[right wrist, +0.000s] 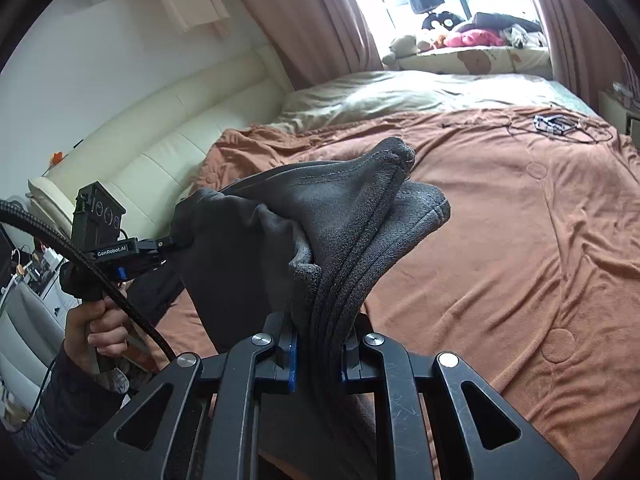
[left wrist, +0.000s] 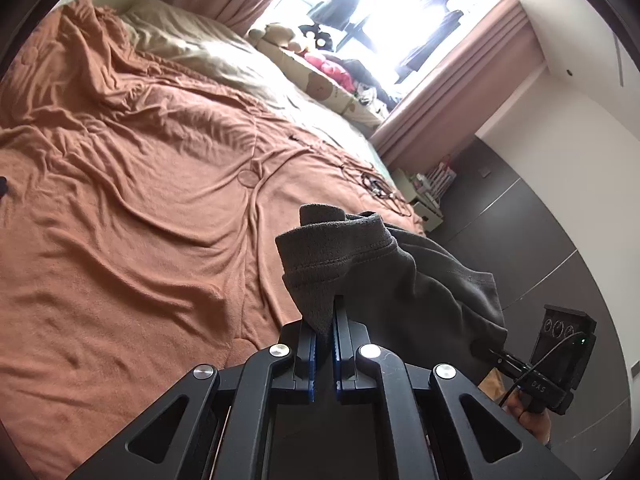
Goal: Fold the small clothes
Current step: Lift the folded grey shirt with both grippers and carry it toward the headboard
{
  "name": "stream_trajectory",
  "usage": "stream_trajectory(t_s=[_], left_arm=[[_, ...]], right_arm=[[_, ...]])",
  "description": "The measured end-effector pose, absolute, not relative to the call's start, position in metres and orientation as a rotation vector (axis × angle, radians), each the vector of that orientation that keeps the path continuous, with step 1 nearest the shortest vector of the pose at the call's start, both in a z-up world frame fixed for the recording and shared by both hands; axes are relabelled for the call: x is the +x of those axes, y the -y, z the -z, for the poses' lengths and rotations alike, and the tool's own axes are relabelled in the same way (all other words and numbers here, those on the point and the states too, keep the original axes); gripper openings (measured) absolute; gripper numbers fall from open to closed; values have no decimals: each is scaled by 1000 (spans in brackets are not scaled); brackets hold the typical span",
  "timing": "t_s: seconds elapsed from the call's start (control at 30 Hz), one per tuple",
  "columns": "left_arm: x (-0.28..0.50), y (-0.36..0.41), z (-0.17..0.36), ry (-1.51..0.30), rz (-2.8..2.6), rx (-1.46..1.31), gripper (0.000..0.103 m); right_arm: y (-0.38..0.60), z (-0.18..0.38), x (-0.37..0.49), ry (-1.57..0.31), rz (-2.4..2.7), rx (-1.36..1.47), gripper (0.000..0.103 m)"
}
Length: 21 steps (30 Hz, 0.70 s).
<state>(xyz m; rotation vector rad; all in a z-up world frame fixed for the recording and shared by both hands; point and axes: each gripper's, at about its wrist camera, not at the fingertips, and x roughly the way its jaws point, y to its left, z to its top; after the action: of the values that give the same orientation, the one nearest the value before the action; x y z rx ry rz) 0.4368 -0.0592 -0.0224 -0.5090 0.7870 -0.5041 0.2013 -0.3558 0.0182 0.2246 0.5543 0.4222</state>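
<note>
Above the brown bedspread point(left wrist: 132, 184) we hold one dark grey garment point(left wrist: 400, 280) | left gripper point(left wrist: 325, 320) pinches its edge | right gripper point(right wrist: 318, 332) clamps bunched folds.

1. Daylight is admitted through the window point(left wrist: 400, 12), which is blown out to white at 12 o'clock.
2. Soft shadows are cast in the folds of the bedspread point(left wrist: 140, 200).
3. Edges are bent by fisheye distortion, and the corners are blacked out.
</note>
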Motion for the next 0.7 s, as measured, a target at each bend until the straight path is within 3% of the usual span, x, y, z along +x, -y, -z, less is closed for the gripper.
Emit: stream_trajectory(t_s=[0.7], left_arm=[[281,42,-130,-507,532,-441,5]], right_arm=[[327,-84,16,-289,-482,122,11]])
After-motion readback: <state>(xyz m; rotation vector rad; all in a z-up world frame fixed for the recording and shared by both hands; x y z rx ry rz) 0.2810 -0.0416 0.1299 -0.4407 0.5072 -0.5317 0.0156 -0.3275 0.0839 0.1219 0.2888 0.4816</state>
